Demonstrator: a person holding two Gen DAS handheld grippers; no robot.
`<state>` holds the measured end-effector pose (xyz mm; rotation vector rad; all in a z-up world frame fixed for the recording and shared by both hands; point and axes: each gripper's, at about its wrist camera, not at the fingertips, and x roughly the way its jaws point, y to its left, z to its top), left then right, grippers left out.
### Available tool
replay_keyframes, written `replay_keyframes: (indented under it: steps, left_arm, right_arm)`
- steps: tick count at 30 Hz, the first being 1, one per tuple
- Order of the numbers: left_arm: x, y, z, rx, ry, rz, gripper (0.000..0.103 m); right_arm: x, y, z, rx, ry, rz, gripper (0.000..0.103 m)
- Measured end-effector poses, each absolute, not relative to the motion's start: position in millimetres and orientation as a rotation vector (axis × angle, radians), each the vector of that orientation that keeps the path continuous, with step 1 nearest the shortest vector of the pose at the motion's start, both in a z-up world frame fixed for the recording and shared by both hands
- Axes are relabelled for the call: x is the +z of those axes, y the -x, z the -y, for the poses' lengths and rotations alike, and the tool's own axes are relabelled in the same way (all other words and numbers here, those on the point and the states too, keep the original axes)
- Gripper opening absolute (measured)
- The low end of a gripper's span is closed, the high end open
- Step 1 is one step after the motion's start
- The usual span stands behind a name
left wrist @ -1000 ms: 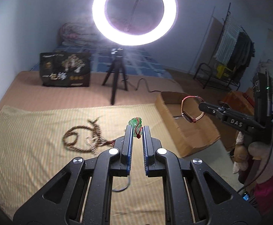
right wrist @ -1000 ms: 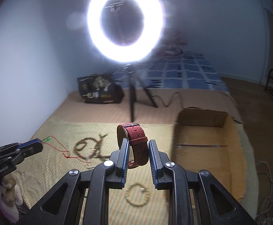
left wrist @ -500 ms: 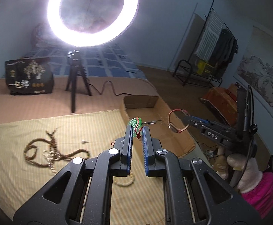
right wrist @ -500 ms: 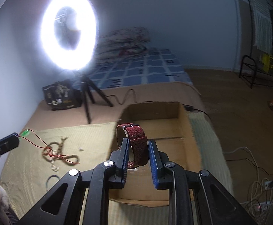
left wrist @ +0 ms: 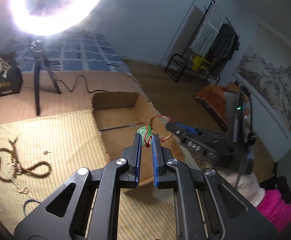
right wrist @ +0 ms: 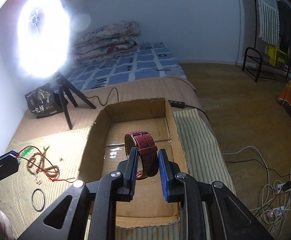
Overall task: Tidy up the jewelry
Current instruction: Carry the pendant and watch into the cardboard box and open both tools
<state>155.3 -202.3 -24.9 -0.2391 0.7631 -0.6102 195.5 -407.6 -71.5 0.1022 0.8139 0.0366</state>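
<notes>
My left gripper (left wrist: 146, 140) is shut on a green pendant (left wrist: 144, 133) with a red cord, held above the open cardboard box (left wrist: 115, 102). In the right wrist view the pendant (right wrist: 26, 152) hangs at the left gripper's tip, its cord trailing over the mat. My right gripper (right wrist: 147, 156) is shut on a red watch strap (right wrist: 146, 150), held over the box (right wrist: 97, 128). The right gripper also shows in the left wrist view (left wrist: 183, 129), blurred, with the strap (left wrist: 161, 118) at its tip.
A brown bead necklace (left wrist: 15, 164) with a pale chain and a black ring (right wrist: 37, 199) lie on the striped mat (left wrist: 55, 132). A ring light on a tripod (right wrist: 64, 98) and a dark bag (right wrist: 42, 101) stand behind. Cables lie on the floor at right.
Both grippers have swung right, toward the box. The watch strap now hangs over the box's inside and the pendant over its near part. Both stay shut on their loads.
</notes>
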Motion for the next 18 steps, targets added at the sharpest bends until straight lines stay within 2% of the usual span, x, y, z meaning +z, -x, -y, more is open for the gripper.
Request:
replay_keyframes:
  steps: [7,18]
  left_arm:
    - [-17.0,-159.1,207.9,-0.643,0.287,-0.76,0.008]
    - [-66.7,-169.4,234.6,-0.601,0.136,-0.848,0.008]
  right_arm:
    - [-73.9,-196.8,413.2,0.026,-0.114,-0.82,0.019]
    - [-90.7,-203.6,419.5,0.007,-0.126,-0.875,0.019]
